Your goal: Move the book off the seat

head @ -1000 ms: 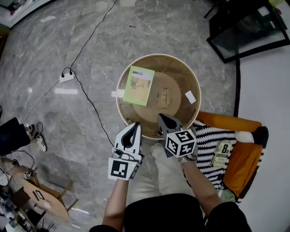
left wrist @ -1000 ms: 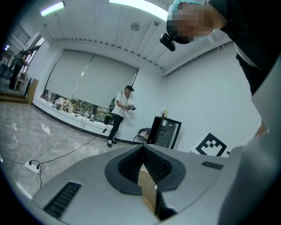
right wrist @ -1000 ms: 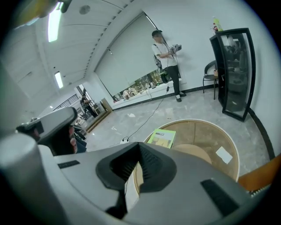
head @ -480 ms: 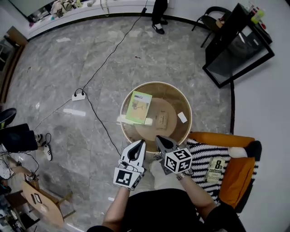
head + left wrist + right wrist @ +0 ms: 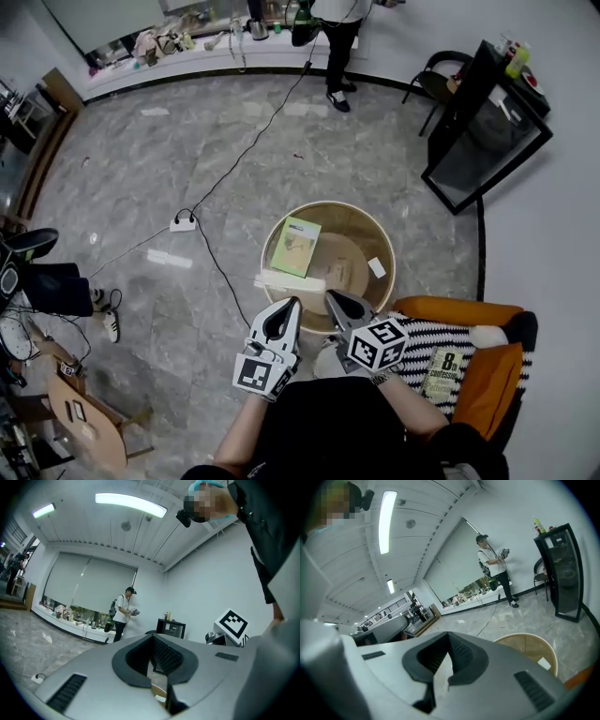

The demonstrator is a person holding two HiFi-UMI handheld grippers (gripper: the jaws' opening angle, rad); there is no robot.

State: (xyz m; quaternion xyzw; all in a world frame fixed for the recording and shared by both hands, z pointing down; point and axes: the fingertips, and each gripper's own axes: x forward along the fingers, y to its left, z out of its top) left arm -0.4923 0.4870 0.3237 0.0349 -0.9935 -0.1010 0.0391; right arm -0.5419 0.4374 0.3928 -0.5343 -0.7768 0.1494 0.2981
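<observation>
The round wooden glass-topped worktop [image 5: 361,230] stands just ahead of the left claw [image 5: 288,306] and right claw [image 5: 331,297]. To the right, the orange armchair [image 5: 450,310] walls in its black-and-white striped cushion [image 5: 422,336]. Leftward, the grey marble floor [image 5: 141,169] lies open, crossed by a black cable [image 5: 215,259] and white power strip [image 5: 183,224].

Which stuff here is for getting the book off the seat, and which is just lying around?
For the job: book lying on the striped cushion; orange chair.

Just lying about: green book on the round table; power strip; black cabinet.
</observation>
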